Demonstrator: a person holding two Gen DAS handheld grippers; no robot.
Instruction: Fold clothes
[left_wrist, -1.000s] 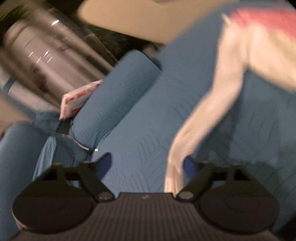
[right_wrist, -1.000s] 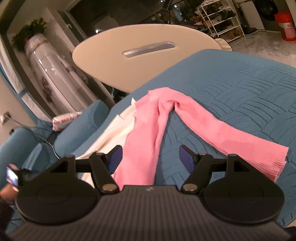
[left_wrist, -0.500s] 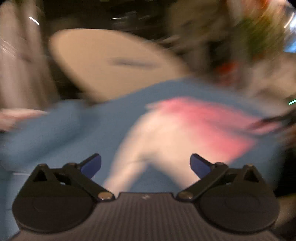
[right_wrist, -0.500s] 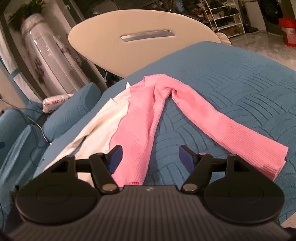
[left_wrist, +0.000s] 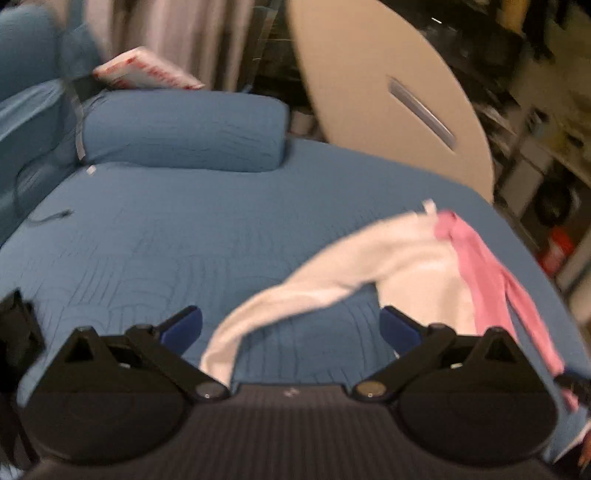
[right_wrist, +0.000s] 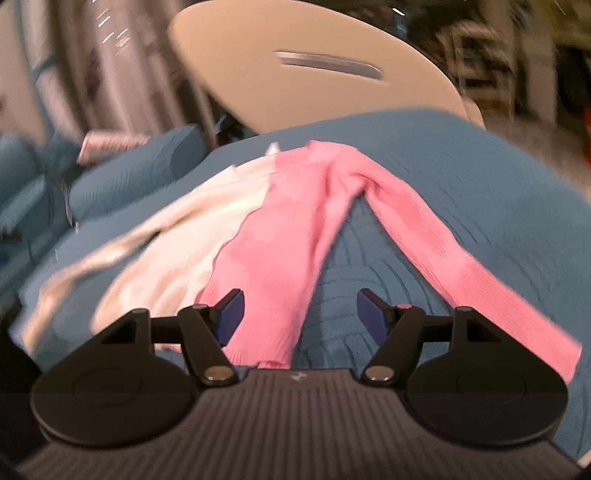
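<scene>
Pink-and-white sweater (right_wrist: 280, 236) lies spread flat on the blue quilted bed (right_wrist: 461, 192) — white half toward the bolster pillow (left_wrist: 184, 133), pink sleeve angled out right. Left gripper (left_wrist: 291, 325) jaws spread wide, nothing held, white sleeve (left_wrist: 295, 299) below. Right gripper (right_wrist: 299, 314) partly open — empty, over the pink hem.

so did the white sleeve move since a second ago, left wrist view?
Yes. The white sleeve hung slack down toward the left gripper; now it lies draped across the blue bed cover, free between open jaws.
</scene>
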